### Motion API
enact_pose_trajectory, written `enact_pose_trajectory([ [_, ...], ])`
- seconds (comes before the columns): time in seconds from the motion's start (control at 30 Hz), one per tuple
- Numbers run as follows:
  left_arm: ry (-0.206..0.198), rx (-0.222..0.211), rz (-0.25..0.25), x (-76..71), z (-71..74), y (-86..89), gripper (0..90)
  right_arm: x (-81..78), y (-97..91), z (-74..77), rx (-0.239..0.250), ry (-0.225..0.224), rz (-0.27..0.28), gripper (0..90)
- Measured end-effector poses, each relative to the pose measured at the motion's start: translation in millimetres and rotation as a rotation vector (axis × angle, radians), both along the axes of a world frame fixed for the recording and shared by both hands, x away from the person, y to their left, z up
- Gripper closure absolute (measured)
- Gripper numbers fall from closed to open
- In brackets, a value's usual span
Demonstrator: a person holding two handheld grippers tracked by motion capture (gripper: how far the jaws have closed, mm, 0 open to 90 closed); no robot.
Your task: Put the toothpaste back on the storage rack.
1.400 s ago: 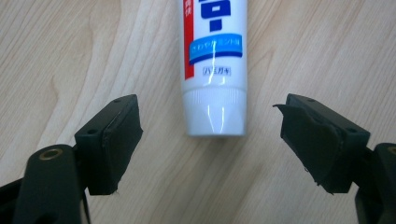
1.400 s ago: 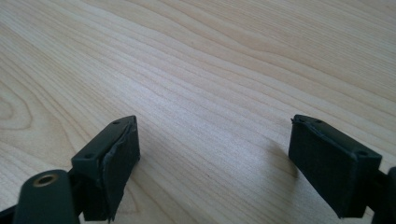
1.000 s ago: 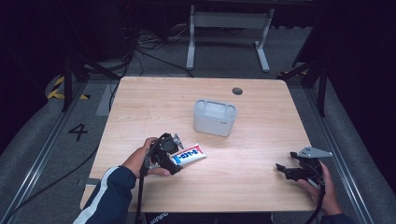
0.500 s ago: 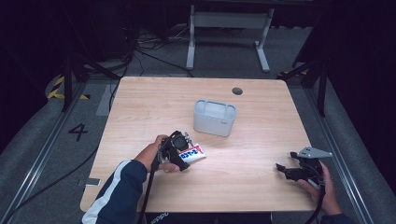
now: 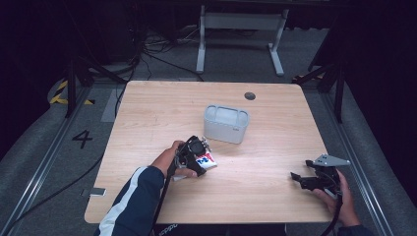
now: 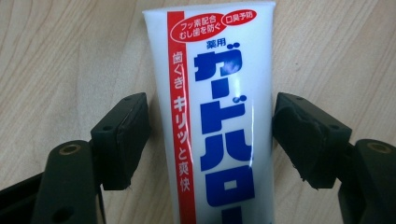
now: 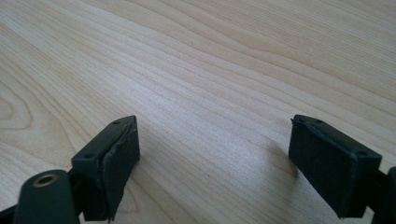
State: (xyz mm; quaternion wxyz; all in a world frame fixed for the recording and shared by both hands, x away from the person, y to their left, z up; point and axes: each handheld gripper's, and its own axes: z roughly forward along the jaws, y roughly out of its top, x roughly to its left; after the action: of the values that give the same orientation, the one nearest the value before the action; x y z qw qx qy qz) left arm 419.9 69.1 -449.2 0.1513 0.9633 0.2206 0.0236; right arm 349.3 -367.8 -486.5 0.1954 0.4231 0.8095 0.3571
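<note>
- A wooden table [image 5: 147, 123] stands in a dark room.
- A grey box [image 5: 225, 123] sits mid-table.
- The tube [image 6: 215, 116] lies near the box, between the left gripper's [image 6: 210, 135] spread jaws, barely clear of both.
- The right gripper [image 7: 215, 163] gapes, empty, at the right edge.

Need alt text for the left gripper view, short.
A white plastic toothpaste tube with a red stripe and blue Japanese lettering lies on the light wooden table, between the open black jaws of the left tool, which flank it with small gaps.
</note>
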Motion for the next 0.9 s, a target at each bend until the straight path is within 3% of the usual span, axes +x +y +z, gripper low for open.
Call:
enact_pose_trajectory([
  [0.07, 0.0, -0.001, -0.005, 0.1, 0.6, -0.3, 29.8, 0.0, 0.0, 0.0, 0.001, 0.0, 0.0, 16.9],
  [0.17, -0.004, -0.008, -0.01, -0.1, 1.9, 0.2, 39.1, 0.1, 0.0, -0.1, 0.002, 0.001, 0.0, 16.9],
  [0.33, -0.001, 0.001, -0.02, -0.7, 2.8, -0.3, 41.8, -0.4, 0.3, 0.1, -0.005, -0.005, 0.001, 16.9],
  [0.57, 0.011, -0.021, -0.011, 0.3, 3.3, 2.9, 45.7, -0.4, 0.3, 0.1, -0.005, -0.005, 0.001, 16.9],
  [0.73, -0.042, -0.058, -0.031, -4.5, 12.1, 7.2, 53.9, -0.5, 0.4, 0.0, -0.005, -0.006, 0.0, 16.9],
  [0.9, -0.12, -0.119, -0.006, -8.4, 24.7, 16.4, 59.3, -0.5, 0.4, 0.1, -0.004, -0.006, 0.0, 16.9],
])
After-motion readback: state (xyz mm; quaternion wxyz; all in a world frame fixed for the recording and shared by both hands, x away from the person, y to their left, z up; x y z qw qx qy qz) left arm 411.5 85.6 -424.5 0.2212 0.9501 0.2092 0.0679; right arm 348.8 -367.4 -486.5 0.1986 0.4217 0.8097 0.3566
